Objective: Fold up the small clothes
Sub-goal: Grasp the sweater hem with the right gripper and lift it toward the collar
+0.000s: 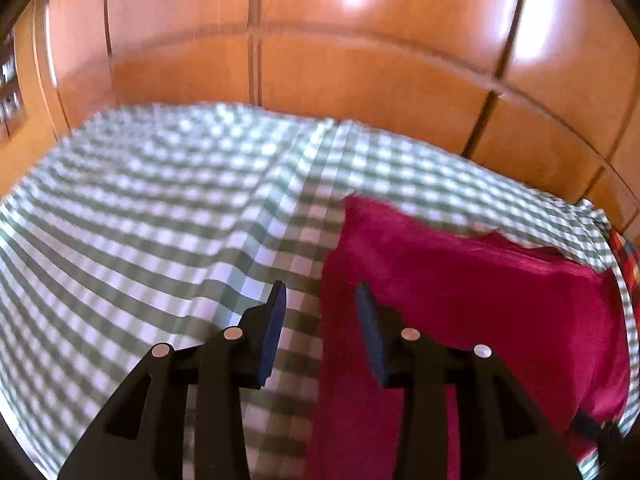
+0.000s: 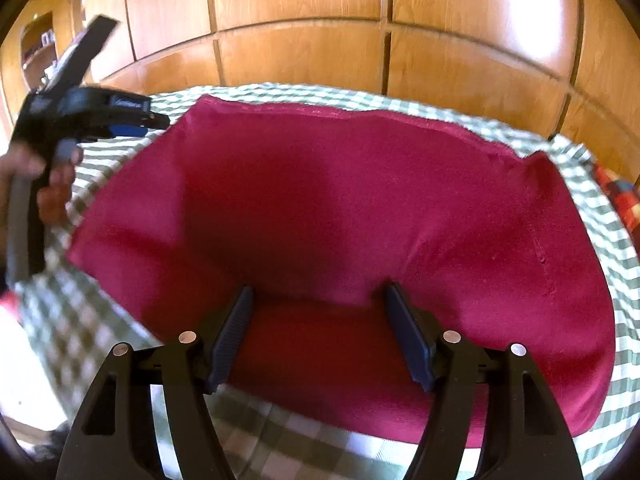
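A crimson cloth [image 2: 340, 216] lies spread on a green-and-white checked sheet [image 2: 304, 436], with its near edge folded over. My right gripper [image 2: 320, 320] is open and empty, its jaws standing wide over the cloth's near edge. My left gripper [image 1: 320, 304] is open and empty, held over the cloth's left edge [image 1: 460, 312], one finger above the sheet [image 1: 140, 220] and one above the cloth. The left gripper also shows in the right wrist view [image 2: 156, 122], at the cloth's far left corner, held by a hand [image 2: 52, 184].
Glossy wooden wardrobe doors [image 2: 304, 20] stand right behind the sheet. A red plaid fabric [image 2: 620, 200] peeks out at the sheet's right edge, and also shows in the left wrist view [image 1: 628, 264].
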{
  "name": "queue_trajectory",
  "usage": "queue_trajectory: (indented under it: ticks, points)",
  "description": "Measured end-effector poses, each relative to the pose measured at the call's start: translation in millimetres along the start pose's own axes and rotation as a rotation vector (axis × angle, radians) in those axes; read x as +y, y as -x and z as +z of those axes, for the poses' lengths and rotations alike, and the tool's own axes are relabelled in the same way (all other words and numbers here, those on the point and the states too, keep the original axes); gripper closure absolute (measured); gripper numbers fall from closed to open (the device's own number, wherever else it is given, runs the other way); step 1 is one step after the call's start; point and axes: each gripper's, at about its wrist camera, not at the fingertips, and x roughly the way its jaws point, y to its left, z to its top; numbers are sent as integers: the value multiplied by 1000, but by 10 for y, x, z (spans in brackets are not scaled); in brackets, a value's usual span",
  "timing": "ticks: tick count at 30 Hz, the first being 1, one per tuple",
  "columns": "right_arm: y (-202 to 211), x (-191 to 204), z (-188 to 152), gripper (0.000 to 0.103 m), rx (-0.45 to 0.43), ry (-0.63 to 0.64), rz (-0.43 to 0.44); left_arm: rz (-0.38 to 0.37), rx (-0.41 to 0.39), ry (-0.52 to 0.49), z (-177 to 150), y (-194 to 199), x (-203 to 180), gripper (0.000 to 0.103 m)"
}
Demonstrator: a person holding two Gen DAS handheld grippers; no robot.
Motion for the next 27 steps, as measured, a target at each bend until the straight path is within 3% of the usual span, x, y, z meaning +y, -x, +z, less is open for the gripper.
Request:
queue_trajectory:
  ticks: [5,9,12,14,16,19,24,27]
  points:
    - [447,-690,190,35,-109,-242,-2,-45,-81,-133,-276,360,-358,63]
    - [499,-1410,228,38,-112,-424,-174,-55,-32,-210,-434,244,-554,62]
    - [366,-1743,155,45,-61,-510,-193,-49,23,-216,-504,105,-606,60]
    - [234,-1769,114,58,-7,-487,-202,-51,48,-215,-531,22,-582,56]
    - [51,-1746,22,58,38,-417,-276,-64,60,-209,-538,-42,-542,53]
    - [-35,-1899,-96,55,10,-517,-223,-78,64,-200,-550,-119,-517,50]
    - [5,-1825,-142,51,-14,-471,-250,-45,65,-184,-556,-98,-574,50]
    - [59,-1901,-205,48,-36,-539,-199,-21,69,-168,-533,-6,-602,51]
